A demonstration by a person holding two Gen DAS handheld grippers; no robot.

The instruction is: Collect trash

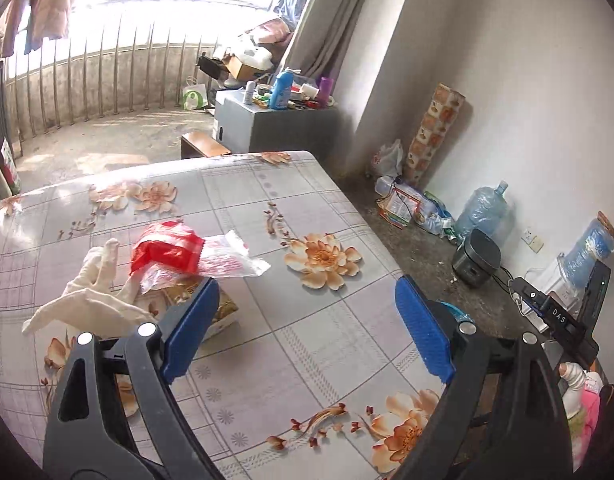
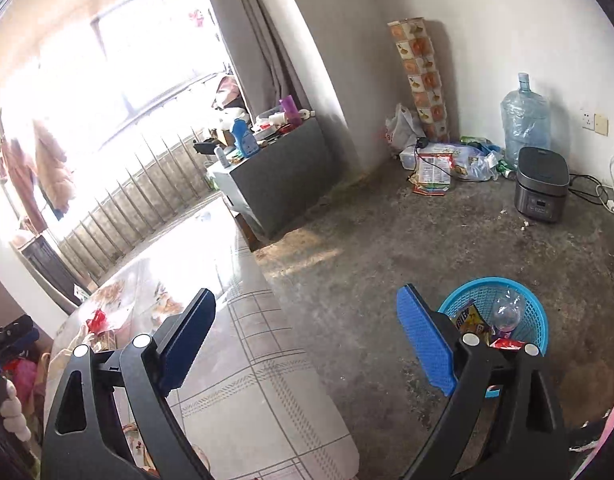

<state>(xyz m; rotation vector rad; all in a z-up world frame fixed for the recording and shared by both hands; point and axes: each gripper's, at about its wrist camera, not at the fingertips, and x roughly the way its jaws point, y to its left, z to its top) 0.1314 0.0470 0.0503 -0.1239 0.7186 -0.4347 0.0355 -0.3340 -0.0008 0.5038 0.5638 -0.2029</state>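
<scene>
On the floral table lie a red wrapper, a clear red-printed plastic bag, a crumpled white tissue and a beige packet under them. My left gripper is open and empty, just right of this pile. My right gripper is open and empty above the table's edge and the floor. A blue mesh basket stands on the floor to its right, holding a clear bottle, a snack packet and a red wrapper. The pile shows small in the right wrist view.
A grey cabinet loaded with bottles stands beyond the table. Along the wall are a rolled mat, a water jug, a rice cooker and a heap of packets. Balcony railing lies behind.
</scene>
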